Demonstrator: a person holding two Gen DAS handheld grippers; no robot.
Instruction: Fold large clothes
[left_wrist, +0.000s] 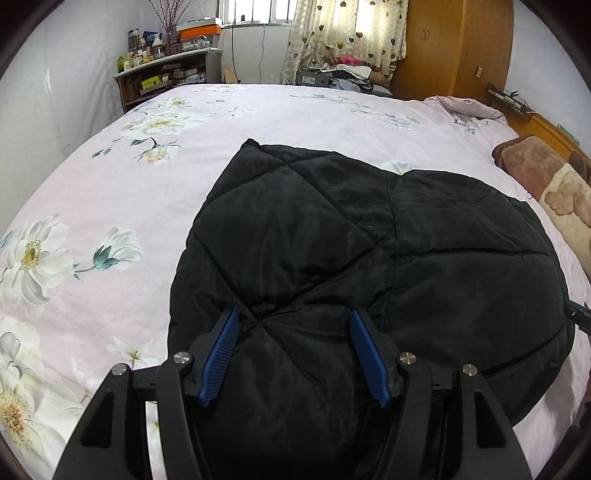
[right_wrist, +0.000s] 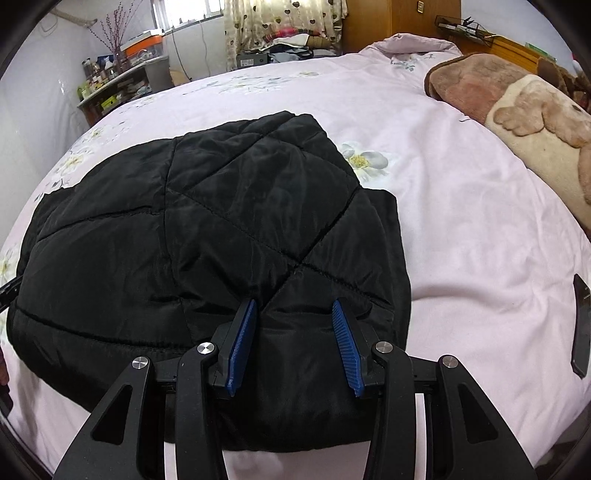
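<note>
A black quilted jacket (left_wrist: 332, 221) lies folded in a thick bundle on the pink flowered bed sheet (left_wrist: 110, 184). My left gripper (left_wrist: 293, 314) reaches down over the bundle's near left edge. Its blue pads (left_wrist: 221, 354) press a bulging fold of the padded cloth between them. In the right wrist view the same jacket (right_wrist: 184, 221) fills the left and middle. My right gripper (right_wrist: 294, 302) clamps its near right part, and creases run out from the blue pads (right_wrist: 242, 343). The jacket's near edge is hidden under both grippers.
A brown and cream plush blanket (right_wrist: 517, 110) lies along the bed's right side. A dark flat object (right_wrist: 580, 325) rests on the sheet (right_wrist: 461, 221) to the right. Beyond the bed stand a cluttered shelf (left_wrist: 166, 74), a heart-patterned curtain (left_wrist: 343, 33) and a wooden wardrobe (left_wrist: 450, 48).
</note>
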